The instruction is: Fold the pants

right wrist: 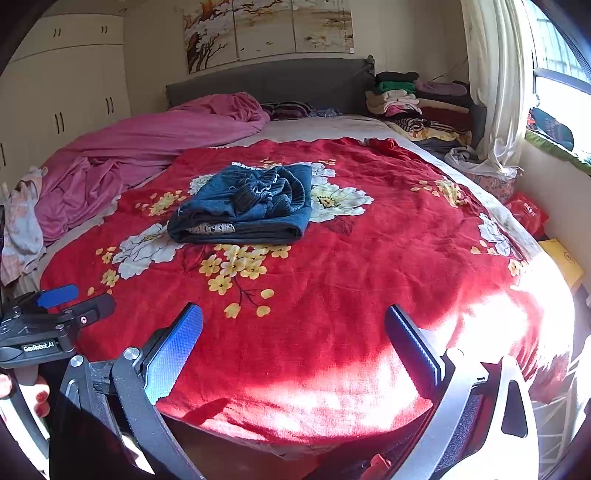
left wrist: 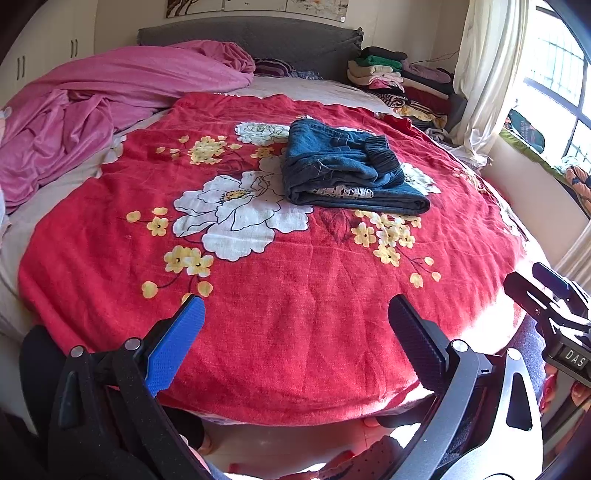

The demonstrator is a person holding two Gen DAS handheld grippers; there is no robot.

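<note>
Left wrist: my left gripper (left wrist: 295, 325) gapes, empty, over the red blanket (left wrist: 295, 295); folded pants (left wrist: 347, 166) lie mid-bed (layers hide the legs). Right wrist: my right gripper (right wrist: 293, 332) is spread too, empty; pants (right wrist: 247, 206) sit far-left of centre.

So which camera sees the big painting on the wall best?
The right wrist view: the painting shows nearly whole above the grey headboard, trees and all. The left wrist view catches only its bottom strip at the frame's top edge.
</note>
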